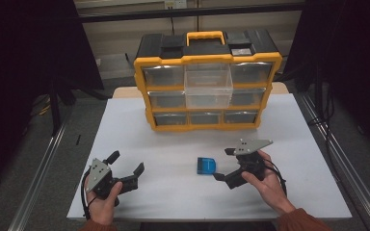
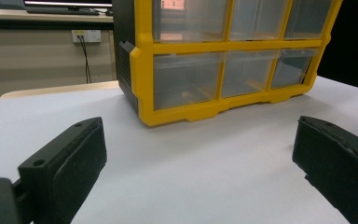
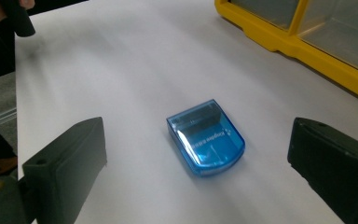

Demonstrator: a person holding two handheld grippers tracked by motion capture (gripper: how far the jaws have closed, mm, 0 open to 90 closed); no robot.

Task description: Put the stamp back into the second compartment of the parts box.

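Blue case flat on table | right gripper near, jaws apart | left gripper jaws apart, empty

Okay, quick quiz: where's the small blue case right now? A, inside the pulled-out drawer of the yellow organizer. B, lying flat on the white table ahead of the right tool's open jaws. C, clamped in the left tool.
B: the blue case lies flat on the white table, ungripped, ahead of the right tool, whose jaws stand wide apart.
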